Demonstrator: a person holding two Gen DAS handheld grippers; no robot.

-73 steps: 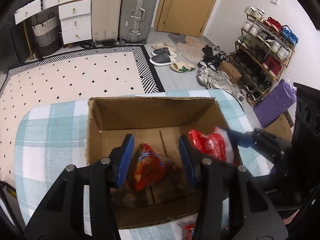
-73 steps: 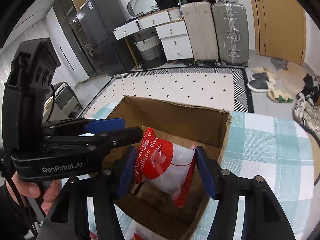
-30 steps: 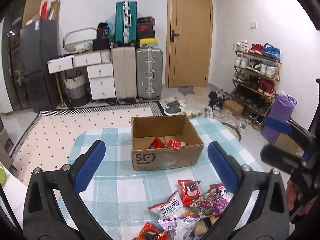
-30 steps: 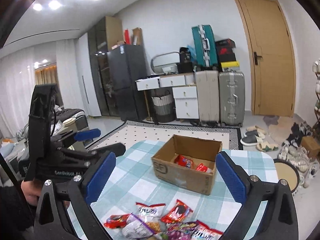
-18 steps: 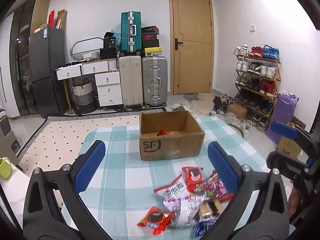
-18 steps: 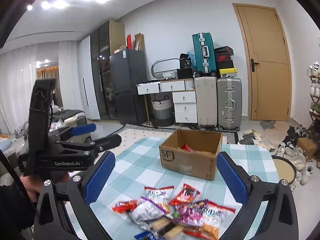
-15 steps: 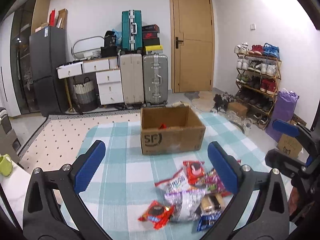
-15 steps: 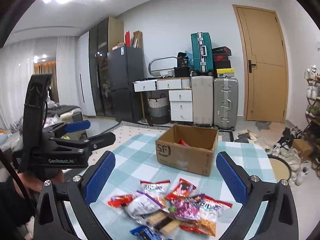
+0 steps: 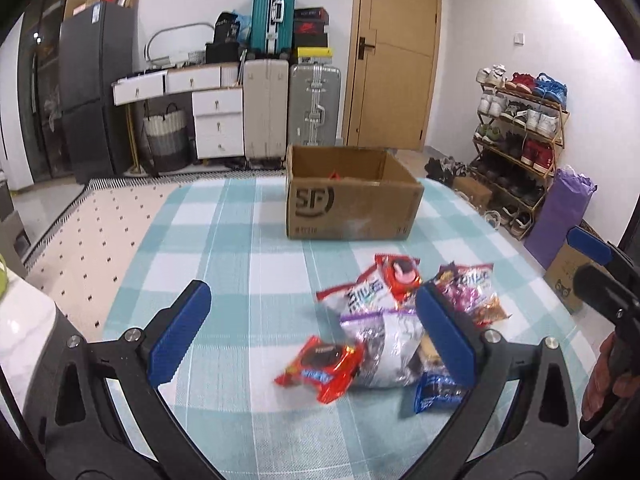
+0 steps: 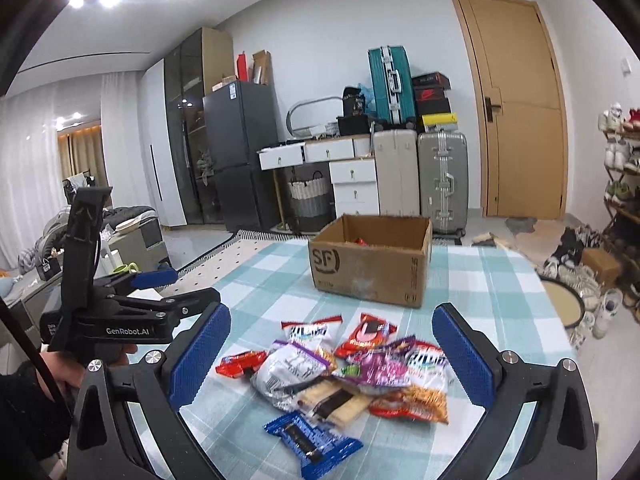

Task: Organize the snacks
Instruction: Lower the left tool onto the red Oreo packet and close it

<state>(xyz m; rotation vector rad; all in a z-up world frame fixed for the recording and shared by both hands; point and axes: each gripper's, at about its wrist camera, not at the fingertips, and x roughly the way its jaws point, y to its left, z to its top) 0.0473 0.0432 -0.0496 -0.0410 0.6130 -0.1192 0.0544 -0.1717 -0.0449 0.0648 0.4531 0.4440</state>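
Both grippers, left (image 9: 312, 328) and right (image 10: 330, 350), hover with empty fingers spread wide over the snack pile (image 10: 344, 368), apparently to choose one for the box (image 10: 370, 266).

snack packets (image 10: 344, 372): mixed loose heap, flat, between and ahead of right jaws | SF cardboard box (image 10: 372, 266): open, upright, farther ahead, red packet inside

Teal-white checked tablecloth (image 9: 240, 248); brown cardboard box (image 9: 352, 208); red packet (image 9: 320, 368); blue packet (image 10: 312, 444).
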